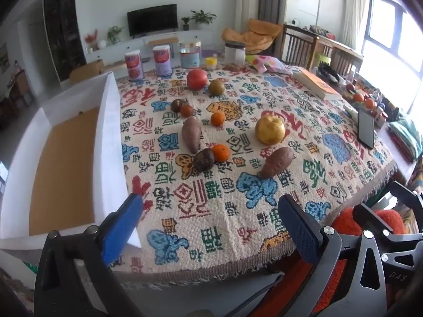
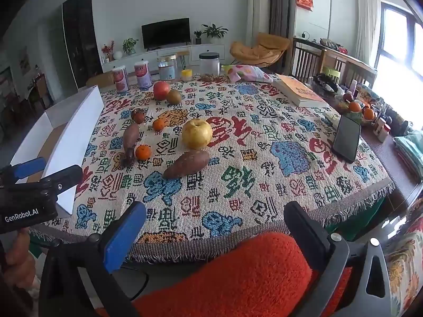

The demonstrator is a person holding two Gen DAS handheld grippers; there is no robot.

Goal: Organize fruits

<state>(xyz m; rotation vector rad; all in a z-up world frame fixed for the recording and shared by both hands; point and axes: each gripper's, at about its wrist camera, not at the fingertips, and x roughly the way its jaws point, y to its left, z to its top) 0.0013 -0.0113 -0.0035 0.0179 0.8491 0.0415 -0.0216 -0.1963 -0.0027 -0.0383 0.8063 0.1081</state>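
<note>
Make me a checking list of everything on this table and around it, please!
Surface: patterned tablecloth, fringe at the near edge.
Job's things: yellow apple, red apple, two sweet potatoes, small oranges, dark fruits, all loose; open white box at the left, nothing inside.
Clutter: phone, book, cans and jars at the far edge.
Grippers: left gripper and right gripper open, holding nothing.
Cables: one dark cable below the table edge.
Surroundings: TV, plants, chairs, window.
</note>
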